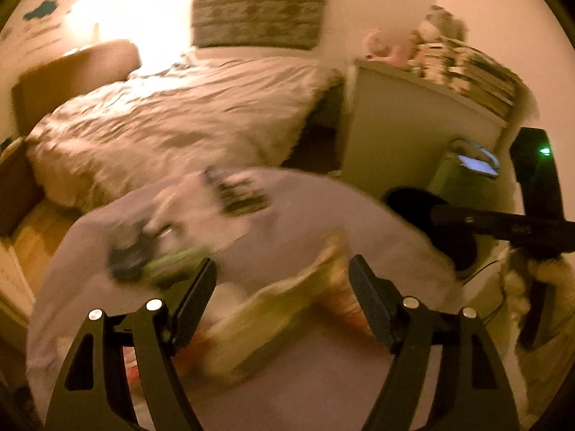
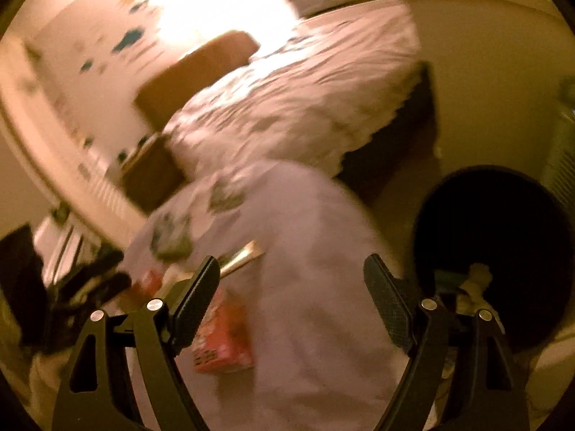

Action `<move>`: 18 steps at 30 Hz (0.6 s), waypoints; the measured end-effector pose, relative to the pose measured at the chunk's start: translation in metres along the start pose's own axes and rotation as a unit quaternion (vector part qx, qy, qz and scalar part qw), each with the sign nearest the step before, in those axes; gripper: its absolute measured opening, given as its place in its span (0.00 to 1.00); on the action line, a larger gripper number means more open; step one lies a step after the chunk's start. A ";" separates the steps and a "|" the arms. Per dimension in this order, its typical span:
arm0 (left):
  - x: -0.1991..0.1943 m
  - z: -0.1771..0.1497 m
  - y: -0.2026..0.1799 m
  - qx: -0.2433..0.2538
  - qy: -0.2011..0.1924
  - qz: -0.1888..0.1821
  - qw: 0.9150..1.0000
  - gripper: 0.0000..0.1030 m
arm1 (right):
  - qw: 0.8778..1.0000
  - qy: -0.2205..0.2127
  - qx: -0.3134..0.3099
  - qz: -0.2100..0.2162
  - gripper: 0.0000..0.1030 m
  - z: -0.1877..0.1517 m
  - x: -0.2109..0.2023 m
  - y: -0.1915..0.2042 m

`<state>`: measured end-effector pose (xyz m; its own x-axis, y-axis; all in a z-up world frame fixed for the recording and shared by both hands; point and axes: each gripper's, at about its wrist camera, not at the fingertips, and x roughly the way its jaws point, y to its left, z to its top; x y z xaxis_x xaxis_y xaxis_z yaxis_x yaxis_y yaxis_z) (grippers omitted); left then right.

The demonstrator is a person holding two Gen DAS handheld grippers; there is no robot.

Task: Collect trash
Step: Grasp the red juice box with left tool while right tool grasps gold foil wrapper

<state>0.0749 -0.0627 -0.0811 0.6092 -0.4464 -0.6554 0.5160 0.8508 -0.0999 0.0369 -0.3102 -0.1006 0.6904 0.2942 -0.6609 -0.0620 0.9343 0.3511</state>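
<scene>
Both grippers, left gripper (image 1: 284,289) and right gripper (image 2: 291,289), agape, seemingly empty.

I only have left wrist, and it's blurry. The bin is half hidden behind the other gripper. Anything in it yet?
Observer: Yes. The right wrist view looks into the black bin. A pale crumpled scrap and a teal piece appear to lie inside, near its rim.
Operator: Right gripper carrying anything?
Observer: No. The right gripper is open, with nothing between its fingers.
Operator: What's nearest it on the table?
Observer: A red packet lies flat on the lilac cloth, beside the finger on the picture's left.
</scene>
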 end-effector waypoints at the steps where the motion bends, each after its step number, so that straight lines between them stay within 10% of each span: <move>1: -0.001 -0.006 0.015 -0.003 0.012 0.002 1.000 0.73 | 1.000 0.013 -0.013 0.008 0.79 -0.001 0.006 0.010; 11: 0.009 -0.044 0.102 -0.028 0.082 -0.046 0.995 0.73 | 0.990 0.100 -0.089 0.043 0.79 -0.020 0.053 0.071; 18: 0.022 -0.050 0.115 -0.050 0.098 -0.086 0.990 0.73 | 0.988 0.128 0.043 0.073 0.79 0.007 0.087 0.043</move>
<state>0.1177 0.0392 -0.1444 0.3835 -0.5328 -0.7543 0.5331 0.7947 -0.2903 0.0988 -0.2456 -0.1384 0.4734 0.4761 -0.7411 -0.0786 0.8608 0.5028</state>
